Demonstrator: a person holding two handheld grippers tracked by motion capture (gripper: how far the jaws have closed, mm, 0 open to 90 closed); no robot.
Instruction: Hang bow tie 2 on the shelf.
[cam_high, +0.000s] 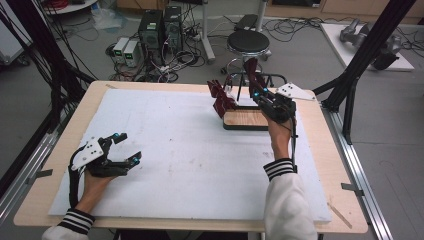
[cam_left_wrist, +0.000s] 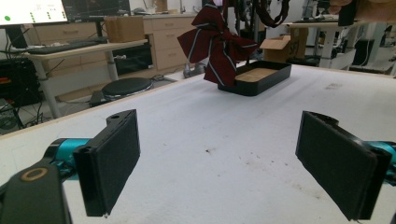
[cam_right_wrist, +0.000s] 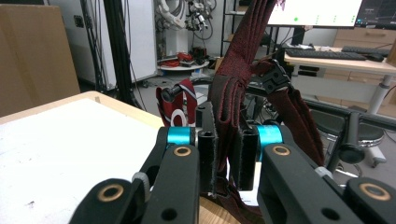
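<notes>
**Dark red strap pinched over the tray**

Sleeved forearms enter the high view from below; the left gripper (cam_high: 125, 148) rests on the white mat (cam_high: 165, 150), jaws spread wide and empty. Its own view shows the bow (cam_left_wrist: 217, 44) beside the black tray (cam_left_wrist: 261, 77). From the right gripper (cam_right_wrist: 226, 156) view, closed jaws clamp the dark red strap (cam_right_wrist: 238, 93)

I can read no text, label or number here — the monitor (cam_left_wrist: 31, 11) upper left is too blurred.
</notes>
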